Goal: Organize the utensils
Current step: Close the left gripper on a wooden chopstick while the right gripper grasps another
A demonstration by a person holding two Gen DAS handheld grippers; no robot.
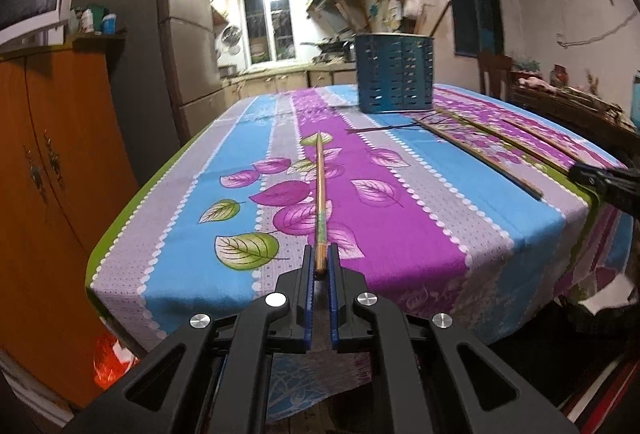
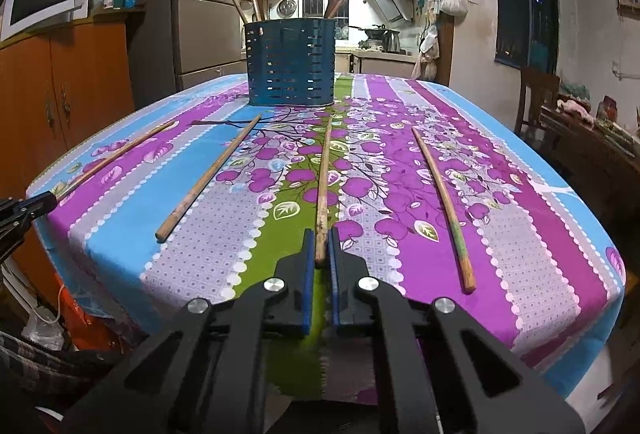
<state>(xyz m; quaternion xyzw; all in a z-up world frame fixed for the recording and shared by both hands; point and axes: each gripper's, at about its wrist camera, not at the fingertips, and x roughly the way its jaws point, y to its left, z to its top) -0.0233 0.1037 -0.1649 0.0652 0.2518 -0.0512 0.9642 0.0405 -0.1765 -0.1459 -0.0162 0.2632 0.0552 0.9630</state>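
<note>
Tablecloth (image 2: 420, 170): printed woven cloth, matt, fine dotted texture. Chopsticks (image 2: 206, 176) on it: bare wood, worn, dull; the one at far right (image 2: 442, 202) has a greenish stained end. Utensil holder (image 2: 290, 62): blue slotted sheet, faint sheen; metal or plastic, cannot tell. Gripper fingers (image 1: 308, 274): matt black plastic, ribbed blue pads, bright metal pins.

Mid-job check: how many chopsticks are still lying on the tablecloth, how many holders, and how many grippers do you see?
Wooden chopsticks lying on the tablecloth: 4
Blue slotted metal utensil holder: 1
Black two-finger grippers: 2, left gripper, right gripper
Total: 7
</note>
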